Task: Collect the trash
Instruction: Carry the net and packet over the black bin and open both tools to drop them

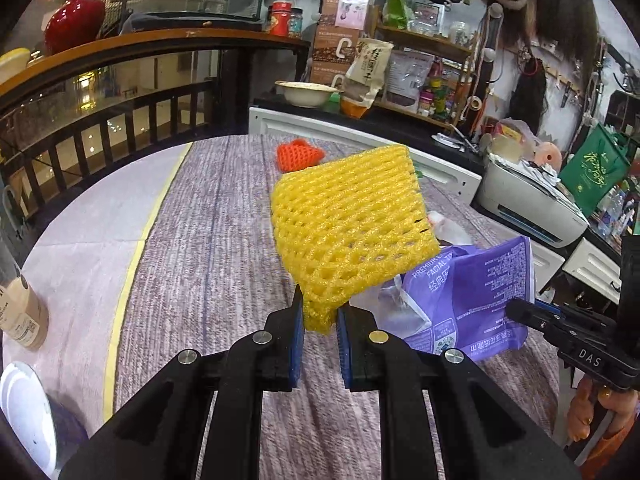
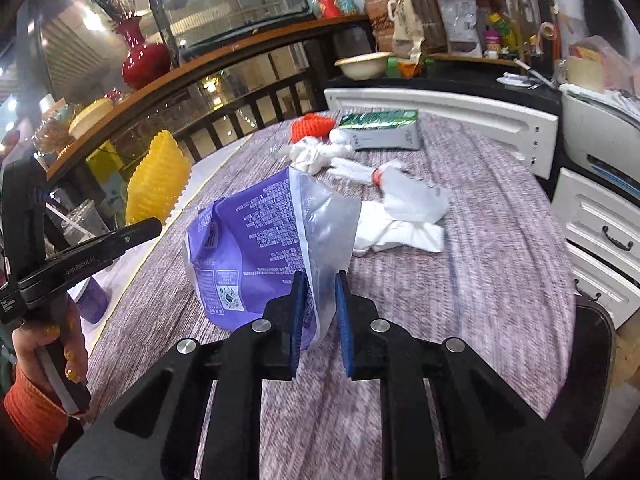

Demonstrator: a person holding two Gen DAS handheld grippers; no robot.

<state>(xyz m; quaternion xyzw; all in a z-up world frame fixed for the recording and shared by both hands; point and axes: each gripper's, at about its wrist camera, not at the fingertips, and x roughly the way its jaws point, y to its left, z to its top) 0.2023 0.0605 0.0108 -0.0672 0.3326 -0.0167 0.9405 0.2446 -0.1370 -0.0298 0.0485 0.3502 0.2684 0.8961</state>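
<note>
**Both grippers loaded with trash above the table**

I record my left gripper (image 1: 320, 316) closed on the yellow foam mesh fruit sleeve (image 1: 348, 224). The blue pads pinch its lower corner, and the rest of the sleeve stands up and ahead of the fingertips, clear of the grey-purple woven tablecloth (image 1: 208, 240). From the right wrist view the same sleeve (image 2: 158, 178) shows edge-on at the tip of the left gripper, well to the left.

My right gripper (image 2: 320, 304) has its jaws drawn close, and the open, translucent edge of the purple printed plastic tissue bag (image 2: 256, 236) runs between the pads. The bag's body bulges forward and to the left of the fingertips. I cannot tell whether its underside touches the cloth.

Trash noted on the table beyond the right gripper:
- a white plastic bag with a red tie (image 2: 404, 204), just behind the purple bag;
- crumpled white tissue (image 2: 308, 154), further back;
- an orange foam mesh sleeve (image 2: 310, 128) and a green and silver carton (image 2: 380, 130), side by side near the far edge.

A hand (image 2: 52, 348) with gold-painted nails grips the left gripper's handle.
</note>
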